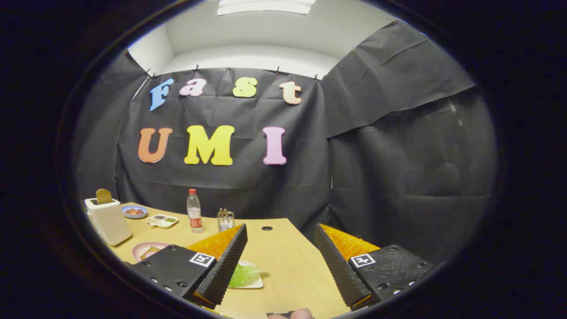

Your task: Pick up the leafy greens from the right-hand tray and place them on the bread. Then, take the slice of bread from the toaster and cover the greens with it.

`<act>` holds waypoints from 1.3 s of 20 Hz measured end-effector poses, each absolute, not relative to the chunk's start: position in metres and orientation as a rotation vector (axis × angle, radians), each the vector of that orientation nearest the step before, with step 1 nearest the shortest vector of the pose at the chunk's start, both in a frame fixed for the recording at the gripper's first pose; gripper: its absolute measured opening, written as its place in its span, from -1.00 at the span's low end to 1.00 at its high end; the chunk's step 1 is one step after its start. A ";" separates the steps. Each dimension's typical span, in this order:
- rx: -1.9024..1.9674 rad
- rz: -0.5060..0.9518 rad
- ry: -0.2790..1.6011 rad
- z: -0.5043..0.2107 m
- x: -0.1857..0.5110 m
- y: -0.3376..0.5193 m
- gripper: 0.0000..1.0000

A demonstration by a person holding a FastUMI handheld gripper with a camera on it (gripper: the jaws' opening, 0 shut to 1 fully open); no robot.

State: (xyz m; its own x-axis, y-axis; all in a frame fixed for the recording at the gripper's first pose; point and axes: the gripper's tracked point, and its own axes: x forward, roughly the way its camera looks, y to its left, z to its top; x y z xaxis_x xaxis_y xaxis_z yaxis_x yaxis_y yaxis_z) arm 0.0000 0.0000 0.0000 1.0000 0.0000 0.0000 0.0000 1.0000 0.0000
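Gripper view. The jaws of the gripper (279,235) stand wide open, with nothing held between them; a broad strip of bare wooden worktop (288,261) shows in the gap. Each finger carries a small square black-and-white marker on its upper block.

Just beside the inner face of the left finger (230,261), and partly hidden behind it, lie the leafy greens (243,275) on a pale tray (257,283) resting on the worktop (the tray's full outline cannot be made out, since the finger covers its left part). The greens are not touched by either finger so far as can be seen.

Left of the left finger, a pink plate (144,249) sits on the worktop; what lies on it appears to be a slice of bread (153,252), though it is mostly hidden. Beyond the plate stands a white toaster (107,220) with a slice of bread (103,196) rising upright out of its slot.

Further back, near the far edge of the worktop, are a blue dish (134,212) holding reddish food, a pale divided dish (162,220) with small portions in its compartments, a clear bottle (194,217) with a red cap and red label, and a small wire rack (225,219) holding upright items. A round hole (266,228) is cut in the worktop between the finger tips and the far edge.

At the nearest edge, between the finger bases, a part of a person's finger (294,314) shows.
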 end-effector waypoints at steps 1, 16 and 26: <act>-0.004 0.005 0.002 0.001 0.000 0.002 0.90; -0.024 0.032 0.025 -0.007 -0.002 0.022 0.90; 0.011 0.038 0.044 -0.016 0.004 0.029 0.90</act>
